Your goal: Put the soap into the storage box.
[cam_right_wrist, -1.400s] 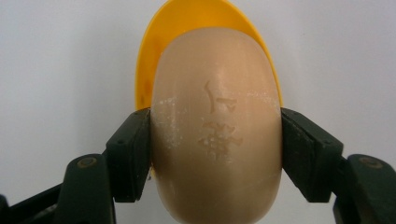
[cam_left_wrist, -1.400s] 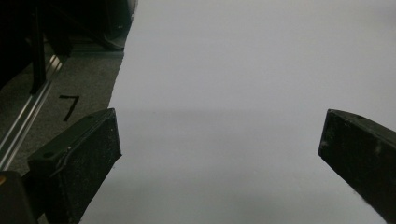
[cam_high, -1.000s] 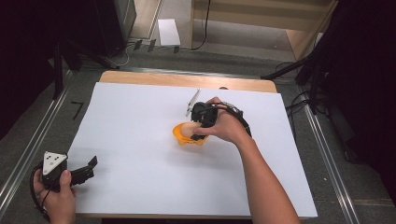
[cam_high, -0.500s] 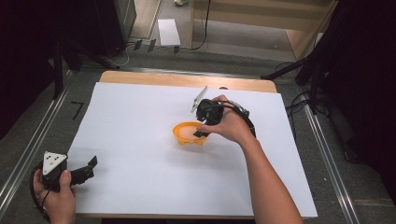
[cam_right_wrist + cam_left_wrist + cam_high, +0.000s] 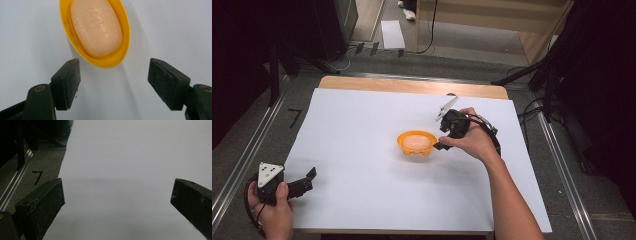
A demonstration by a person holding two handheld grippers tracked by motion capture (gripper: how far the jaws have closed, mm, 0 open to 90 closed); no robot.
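1. A pale pink soap bar [image 5: 96, 28] lies in a yellow dish [image 5: 110, 61], filling most of it; the pair sits just beyond the tips of the right gripper's jaws and slightly toward the left one, touching neither.
2. In the high view the yellow dish [image 5: 404, 148] rests near the middle of the white sheet [image 5: 362, 130] that covers the table [image 5: 412, 85], with the soap bar [image 5: 417, 141] showing inside it.
3. The right gripper [image 5: 113, 77] has its jaws apart with nothing between them but the white sheet [image 5: 30, 37]; they have just been opening, and the dish's near rim lies just ahead of the gap.
4. In the high view the right gripper [image 5: 441, 145] sits right beside the dish's edge, held in the person's right hand [image 5: 472, 142].
5. The left gripper [image 5: 117, 195] is well apart from the dish, at the near left corner of the sheet; its jaws stand wide open over the bare white sheet [image 5: 130, 157].
6. In the high view the left gripper [image 5: 307, 179] is held low in the person's left hand [image 5: 272, 210].
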